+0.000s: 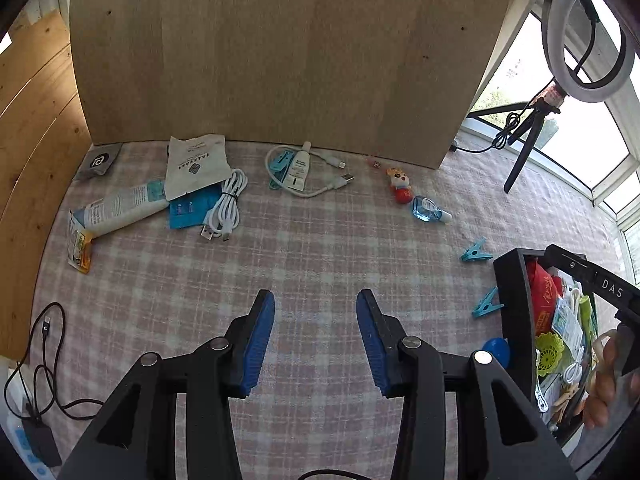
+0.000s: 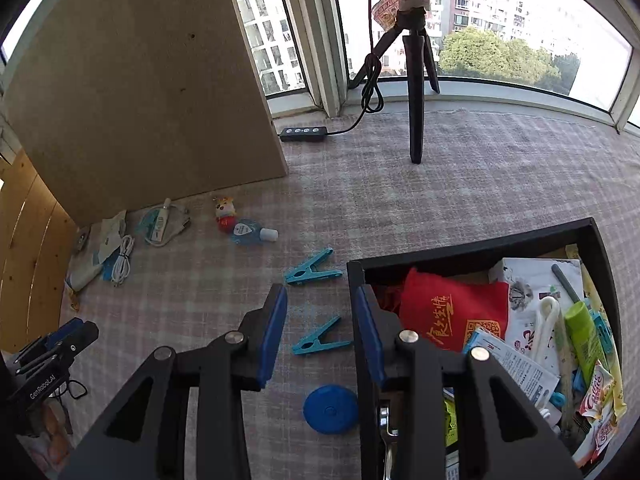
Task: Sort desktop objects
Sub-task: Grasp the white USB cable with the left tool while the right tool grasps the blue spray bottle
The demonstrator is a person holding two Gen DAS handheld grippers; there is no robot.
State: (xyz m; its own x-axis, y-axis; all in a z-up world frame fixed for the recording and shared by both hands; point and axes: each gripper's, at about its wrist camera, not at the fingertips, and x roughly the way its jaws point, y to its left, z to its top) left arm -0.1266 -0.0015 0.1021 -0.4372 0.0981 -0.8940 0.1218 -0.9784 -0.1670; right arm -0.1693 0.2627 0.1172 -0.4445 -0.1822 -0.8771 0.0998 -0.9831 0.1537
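**Both grippers empty, loose items waiting beside a full bin**

The left hand-held gripper (image 1: 316,340) hangs over bare checked cloth on the counter (image 1: 312,248), its blue pads moderately apart with nothing between them. The right hand-held gripper (image 2: 320,336) is likewise part-open and empty; it straddles the left wall of the black bin (image 2: 472,244), with one pad over the cloth and the other over the bin's interior.

The bin, at the right of the counter, already holds a red pouch, packets and tubes, so sorting looks well under way. This reads as a gap between picks. Closest to the right gripper are two teal clothespins (image 2: 318,343) and a blue round disc (image 2: 330,409), all just left of the bin wall. Taking the nearer pin would call for dropping the pads either side of its thin body.

Farther off, along the foot of the upright wooden board (image 1: 280,48), lie a white cable bundle (image 1: 226,208), a large tube (image 1: 120,208), a toy figure (image 1: 400,186) and a small blue bottle (image 1: 428,209). The middle of the counter is open; the board, the bin wall and the tripod (image 2: 416,80) bound the reach.
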